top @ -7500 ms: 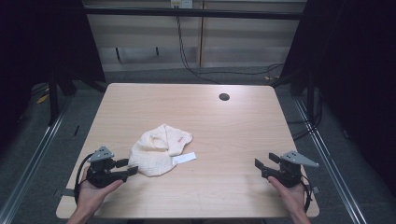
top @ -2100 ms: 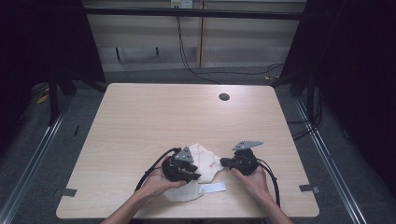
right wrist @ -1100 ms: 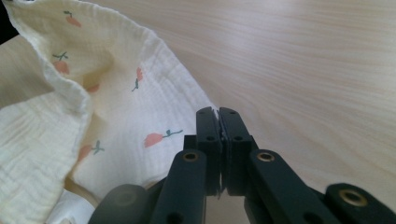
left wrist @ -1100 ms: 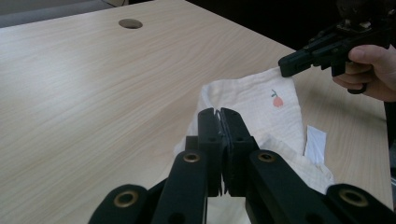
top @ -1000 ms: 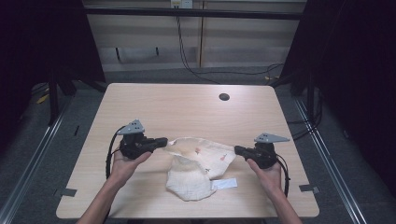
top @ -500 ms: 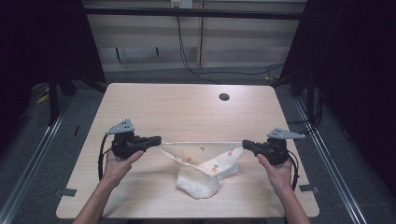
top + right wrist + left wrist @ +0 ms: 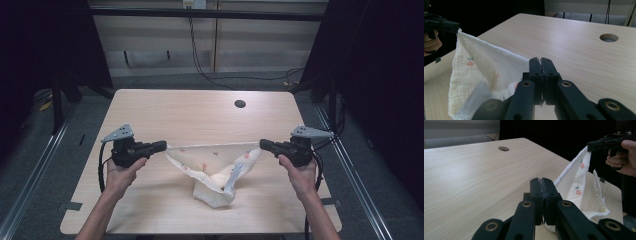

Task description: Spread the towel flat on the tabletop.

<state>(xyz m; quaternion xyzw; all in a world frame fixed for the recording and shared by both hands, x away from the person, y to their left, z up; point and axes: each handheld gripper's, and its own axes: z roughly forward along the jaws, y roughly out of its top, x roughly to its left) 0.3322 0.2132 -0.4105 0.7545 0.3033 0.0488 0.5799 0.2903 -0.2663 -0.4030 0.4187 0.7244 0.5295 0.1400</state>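
- The wooden table [image 7: 150, 210] takes up the middle of the high view, pale and grained, with a round cable hole [image 7: 240, 104] toward its upper right.
- The white muslin garment [image 7: 215, 172], printed with small fruit motifs, hangs in the lower middle of the high view. Its top edge is stretched in a nearly straight line between the two grippers, and its bulk sags to a point that appears to rest on the table near the front edge. A long care label [image 7: 598, 191] dangles from it at the right of the left gripper view.
- The left gripper [image 7: 161, 146], at the left centre of the high view, is held in the person's left hand [image 7: 120, 172]. Its jaws are pressed together on the garment's left corner; in the left gripper view the black jaws meet with no gap.
- The right gripper [image 7: 265, 144], at the right centre, sits in the right hand [image 7: 300, 172]. Its jaws are likewise clamped, pinching the opposite corner of the cloth.
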